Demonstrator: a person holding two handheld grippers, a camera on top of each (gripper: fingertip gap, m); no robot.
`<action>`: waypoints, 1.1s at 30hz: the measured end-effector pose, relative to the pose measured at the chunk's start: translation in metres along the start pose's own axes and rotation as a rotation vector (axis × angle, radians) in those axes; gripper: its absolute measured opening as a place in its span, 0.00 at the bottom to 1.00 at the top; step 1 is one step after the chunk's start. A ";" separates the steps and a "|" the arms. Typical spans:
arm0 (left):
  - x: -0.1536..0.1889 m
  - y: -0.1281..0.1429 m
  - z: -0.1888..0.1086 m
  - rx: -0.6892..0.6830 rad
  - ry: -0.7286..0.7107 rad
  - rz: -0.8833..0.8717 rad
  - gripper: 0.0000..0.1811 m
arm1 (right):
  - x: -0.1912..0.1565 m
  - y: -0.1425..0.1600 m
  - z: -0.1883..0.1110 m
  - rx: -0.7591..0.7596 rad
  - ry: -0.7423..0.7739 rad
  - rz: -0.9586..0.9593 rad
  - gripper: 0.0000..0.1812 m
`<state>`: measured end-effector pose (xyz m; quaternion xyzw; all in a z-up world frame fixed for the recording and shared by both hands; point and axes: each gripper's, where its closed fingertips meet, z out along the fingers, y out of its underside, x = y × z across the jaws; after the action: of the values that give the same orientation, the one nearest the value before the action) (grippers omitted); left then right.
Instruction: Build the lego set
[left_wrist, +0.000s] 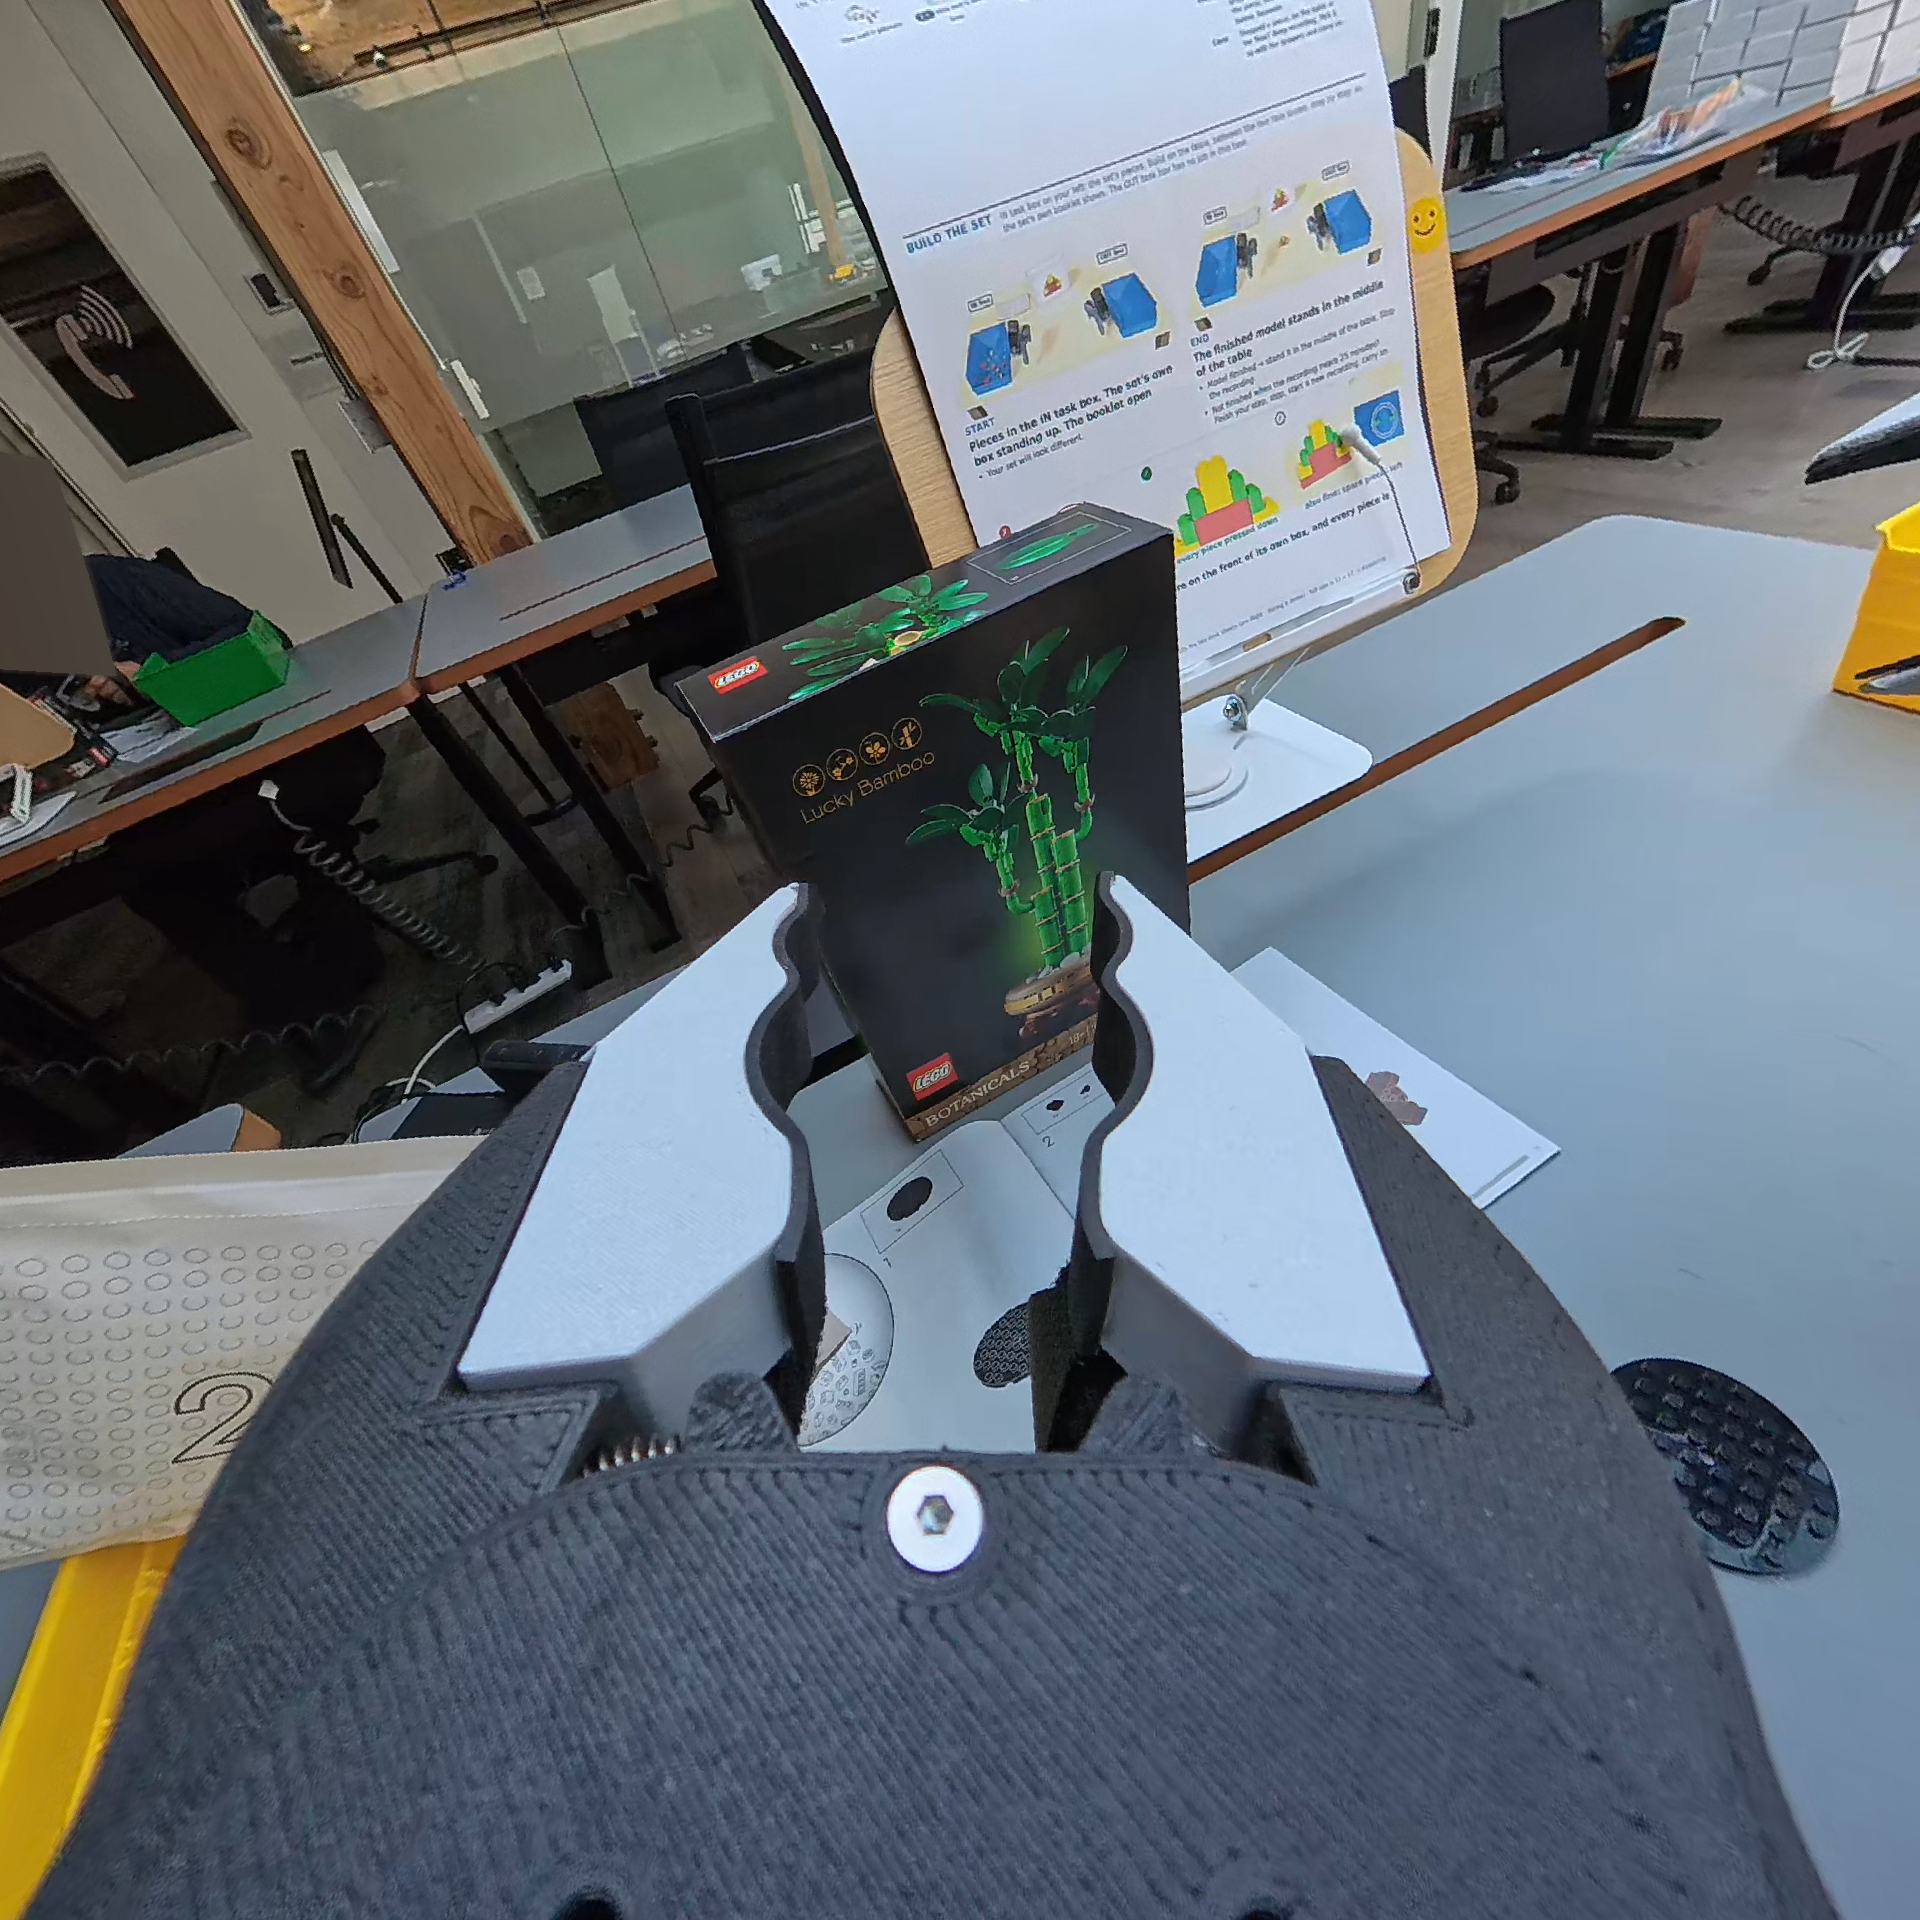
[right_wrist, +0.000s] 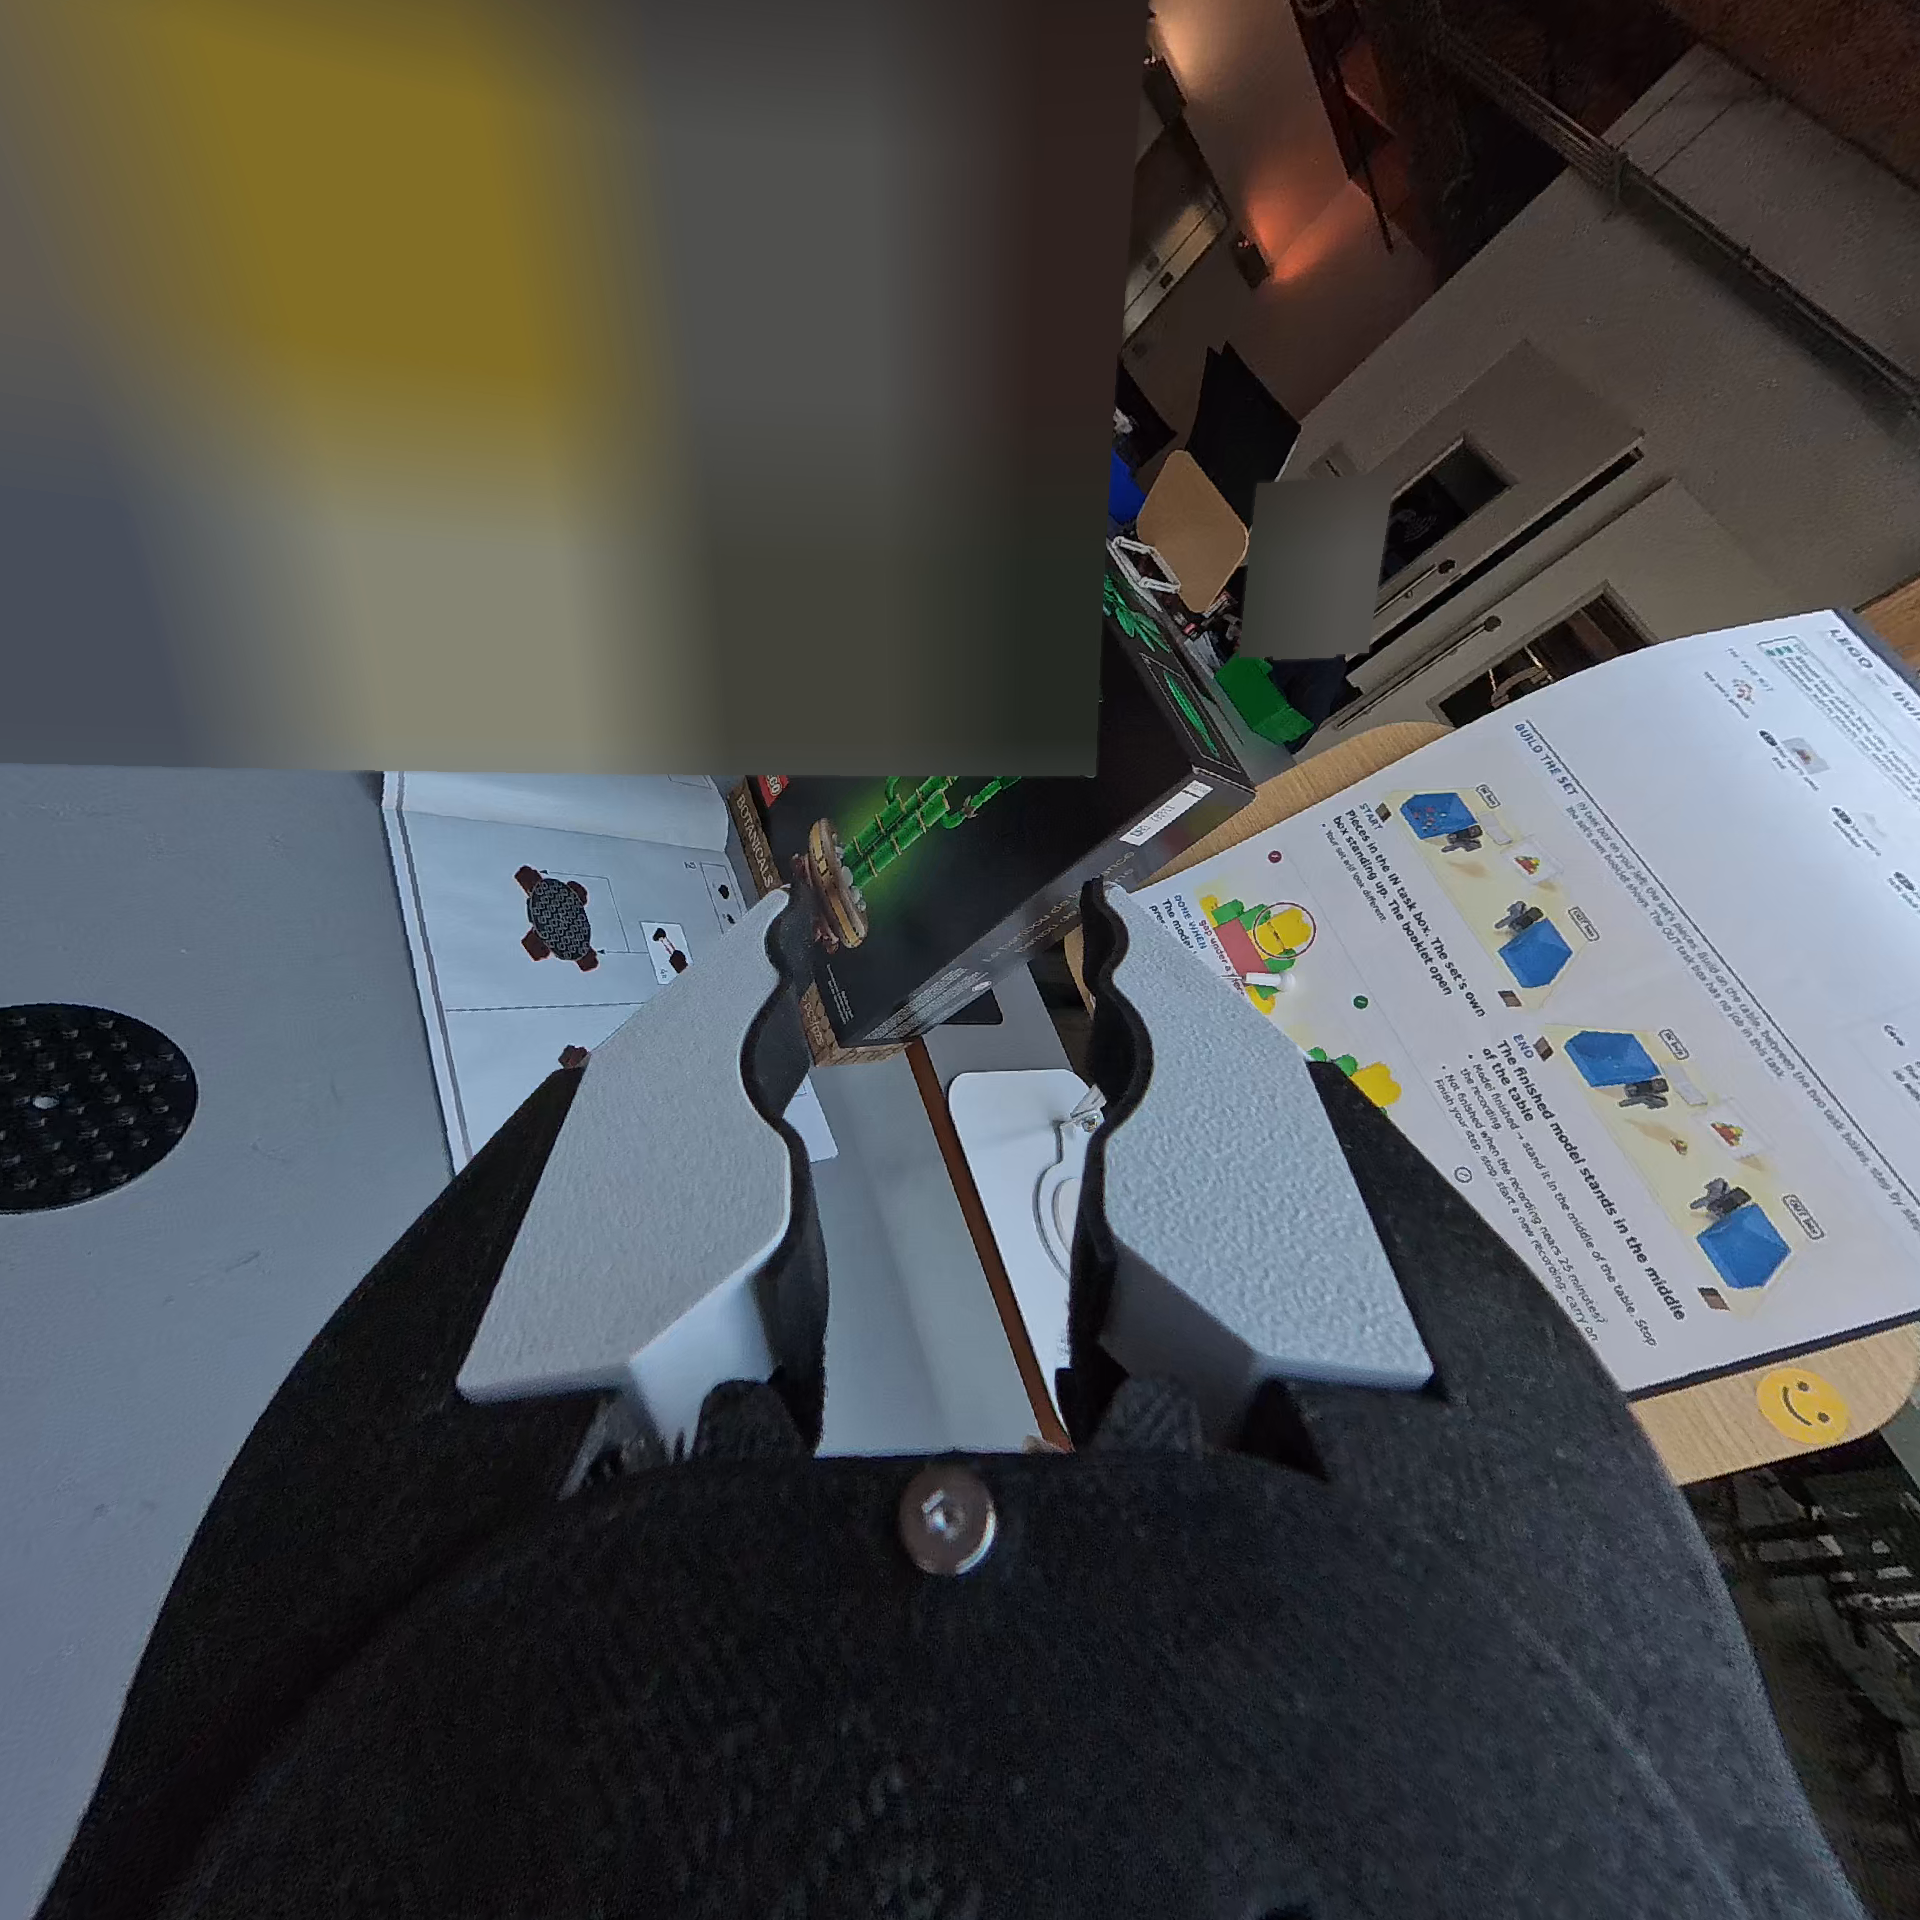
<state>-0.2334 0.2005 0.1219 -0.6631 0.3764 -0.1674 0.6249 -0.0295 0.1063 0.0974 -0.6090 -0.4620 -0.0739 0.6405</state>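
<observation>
A black round studded plate (left_wrist: 1730, 1465) lies on the grey table (left_wrist: 1662, 935), right of my left gripper (left_wrist: 951, 914); it also shows in the right wrist view (right_wrist: 78, 1107), at the left. The black set box (left_wrist: 966, 790) stands upright behind the open instruction booklet (left_wrist: 935, 1236). My left gripper is open and empty, above the booklet. A white numbered paper bag (left_wrist: 156, 1340) lies at its left. My right gripper (right_wrist: 935, 920) is open and empty, rolled sideways, pointing past the booklet (right_wrist: 561, 914) and box (right_wrist: 935, 904).
A printed task sheet (left_wrist: 1164, 312) stands on a wooden stand behind the box, also in the right wrist view (right_wrist: 1558, 987). A yellow bin (left_wrist: 1886, 623) sits at the far right, another yellow bin edge (left_wrist: 73, 1662) at lower left. A person sits at another desk at left. About 25 cm separates my left fingertips from my right. The black round studded plate (left_wrist: 1730, 1465) lies around 25 cm away from my right fingertips.
</observation>
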 end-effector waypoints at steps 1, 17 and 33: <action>0.001 0.000 0.001 -0.003 0.000 0.003 0.28 | 0.000 0.000 0.000 -0.001 0.003 -0.007 0.29; -0.010 -0.002 -0.007 0.011 -0.033 0.011 0.29 | -0.011 0.004 0.010 -0.010 -0.027 -0.036 0.22; -0.097 -0.026 -0.135 0.239 -0.246 -0.185 0.33 | -0.021 -0.032 0.018 0.190 -0.065 0.269 0.33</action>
<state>-0.3837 0.1730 0.1931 -0.6314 0.2124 -0.1853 0.7224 -0.0712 0.1044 0.1027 -0.6042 -0.4017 0.0763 0.6839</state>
